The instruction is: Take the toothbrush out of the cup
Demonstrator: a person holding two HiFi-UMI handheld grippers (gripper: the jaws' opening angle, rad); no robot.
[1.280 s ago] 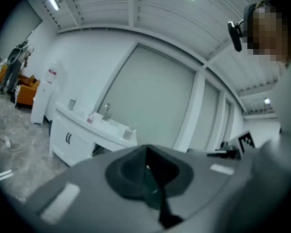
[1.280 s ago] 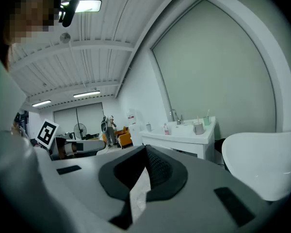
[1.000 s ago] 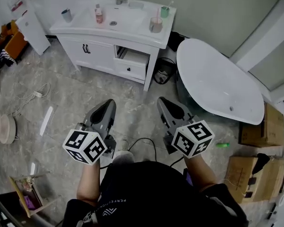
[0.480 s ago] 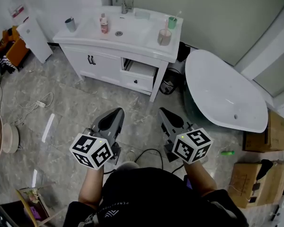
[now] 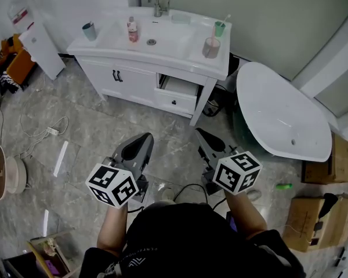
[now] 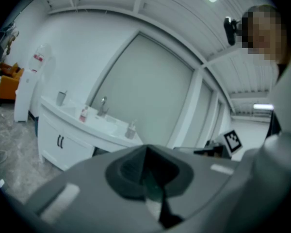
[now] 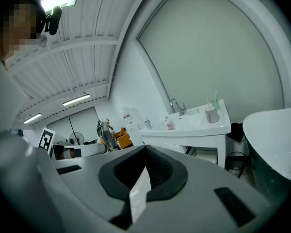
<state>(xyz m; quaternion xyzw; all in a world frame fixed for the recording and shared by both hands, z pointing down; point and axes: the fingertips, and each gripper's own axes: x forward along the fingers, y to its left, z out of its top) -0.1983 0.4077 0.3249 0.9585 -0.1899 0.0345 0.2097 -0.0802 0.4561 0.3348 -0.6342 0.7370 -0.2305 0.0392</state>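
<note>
The left hand-held gripper [image 5: 144,138] and the right hand-held gripper [image 5: 202,133] are both clenched shut on nothing. They hang side by side over the marble floor [image 5: 104,126], pointing toward the white table [image 5: 156,55] but well apart from it. The pink toothbrush [image 5: 213,35] stands in the grey cup [image 5: 210,48] at the table's right end, near the bathtub [image 5: 278,114].
</note>
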